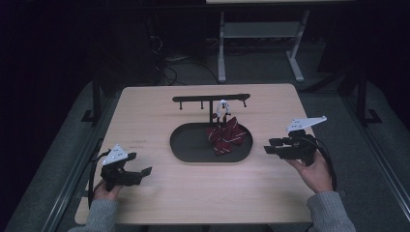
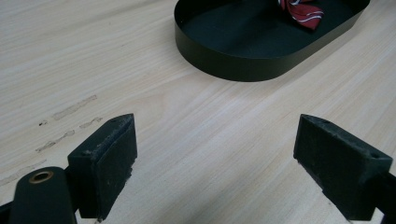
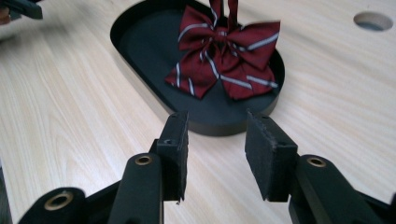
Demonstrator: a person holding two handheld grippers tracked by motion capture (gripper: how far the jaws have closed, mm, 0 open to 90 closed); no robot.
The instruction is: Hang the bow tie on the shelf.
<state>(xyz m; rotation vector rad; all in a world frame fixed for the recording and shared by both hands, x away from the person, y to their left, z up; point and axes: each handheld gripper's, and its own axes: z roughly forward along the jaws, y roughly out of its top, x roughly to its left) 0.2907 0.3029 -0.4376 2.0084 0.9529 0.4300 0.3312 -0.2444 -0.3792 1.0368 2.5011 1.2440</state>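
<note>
A dark red bow tie with white stripes (image 1: 226, 133) (image 3: 226, 58) rests in the right half of a black oval tray (image 1: 186, 152) (image 3: 140, 46) at the table's middle. Its strap leads up to a white clip (image 1: 222, 107) on a black rack (image 1: 210, 98) behind the tray. My right gripper (image 1: 270, 145) (image 3: 217, 126) hovers just right of the tray and points at the bow, its jaws partly apart with nothing between them. At the near left, my left gripper (image 1: 140, 163) (image 2: 215, 140) sits low over bare wood, wide open and empty, facing the tray (image 2: 243, 70).
The wooden table (image 1: 159, 198) has a round hole (image 3: 372, 20) past the tray. Faint tape marks (image 2: 70, 109) streak the wood near my left gripper. Beyond the table's far edge stand a white desk frame (image 1: 261, 43) and cables on the floor.
</note>
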